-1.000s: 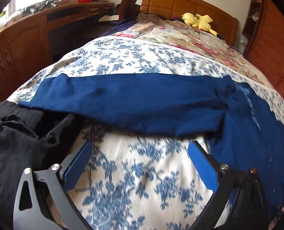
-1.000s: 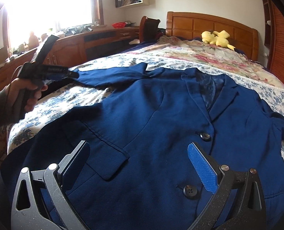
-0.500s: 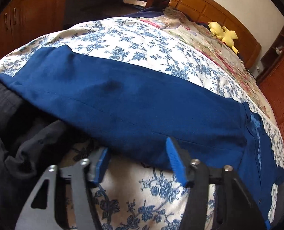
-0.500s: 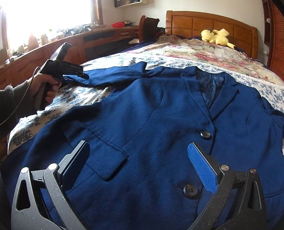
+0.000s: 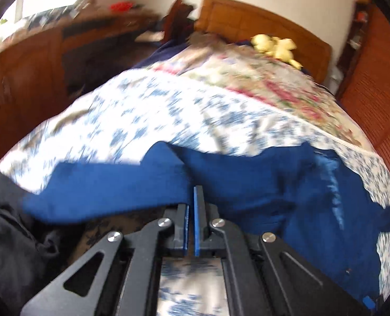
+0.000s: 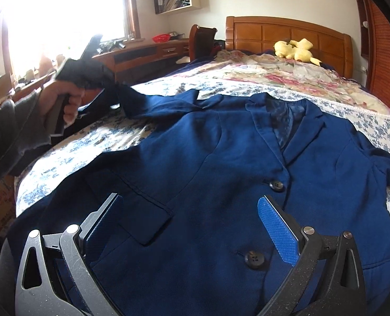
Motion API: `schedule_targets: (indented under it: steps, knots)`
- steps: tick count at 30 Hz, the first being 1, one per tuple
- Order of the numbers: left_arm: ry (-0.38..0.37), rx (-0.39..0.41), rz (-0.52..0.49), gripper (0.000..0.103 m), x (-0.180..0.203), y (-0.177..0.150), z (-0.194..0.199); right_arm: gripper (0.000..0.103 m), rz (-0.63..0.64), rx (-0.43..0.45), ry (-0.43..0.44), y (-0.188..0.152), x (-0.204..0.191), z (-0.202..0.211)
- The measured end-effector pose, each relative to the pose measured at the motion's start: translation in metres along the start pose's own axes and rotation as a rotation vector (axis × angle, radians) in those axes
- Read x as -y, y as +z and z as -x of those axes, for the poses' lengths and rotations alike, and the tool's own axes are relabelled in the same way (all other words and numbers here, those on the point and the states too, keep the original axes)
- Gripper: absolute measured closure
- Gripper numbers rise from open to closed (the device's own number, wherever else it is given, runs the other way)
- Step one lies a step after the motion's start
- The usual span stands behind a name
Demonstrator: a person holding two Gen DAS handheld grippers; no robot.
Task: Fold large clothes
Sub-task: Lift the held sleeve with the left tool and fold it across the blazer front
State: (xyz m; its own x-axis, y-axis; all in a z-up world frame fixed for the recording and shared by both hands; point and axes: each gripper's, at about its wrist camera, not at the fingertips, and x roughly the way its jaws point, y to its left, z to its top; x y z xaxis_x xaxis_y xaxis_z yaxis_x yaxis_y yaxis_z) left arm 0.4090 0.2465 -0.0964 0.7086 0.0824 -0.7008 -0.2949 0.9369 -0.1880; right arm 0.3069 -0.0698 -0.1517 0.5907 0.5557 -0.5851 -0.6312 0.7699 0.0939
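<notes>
A navy blue blazer (image 6: 221,163) lies face up on the bed, buttoned, collar toward the headboard. Its left sleeve (image 5: 103,187) stretches toward the bed's left edge. My left gripper (image 5: 191,197) is shut on that sleeve and holds it lifted off the cover; it also shows in the right wrist view (image 6: 89,76), in a hand, with the sleeve (image 6: 153,105) rising to it. My right gripper (image 6: 192,221) is open, empty, low over the blazer's lower front near the pocket flap (image 6: 145,223) and the buttons (image 6: 254,259).
The bed has a blue floral cover (image 5: 168,110) and a pink floral quilt (image 6: 287,76) further up. A yellow plush toy (image 6: 297,50) lies by the wooden headboard. Dark clothing (image 5: 13,231) is heaped at the bed's left edge. A wooden desk (image 6: 147,52) runs along the left wall.
My left gripper went down to the sleeve, shut on it and lifted it off the cover. The right gripper has stayed still and open.
</notes>
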Motion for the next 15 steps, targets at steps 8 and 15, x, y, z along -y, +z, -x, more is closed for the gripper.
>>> schedule_targets:
  steps: [8,15]
  knots:
    - [-0.075,0.058,-0.204,0.103,0.104,0.017,0.044,0.0,-0.055,0.02,-0.022,-0.004,0.025,0.016]
    - [-0.064,0.061,-0.345,0.103,0.152,-0.023,0.056,0.0,-0.076,0.02,-0.018,-0.007,0.034,0.018]
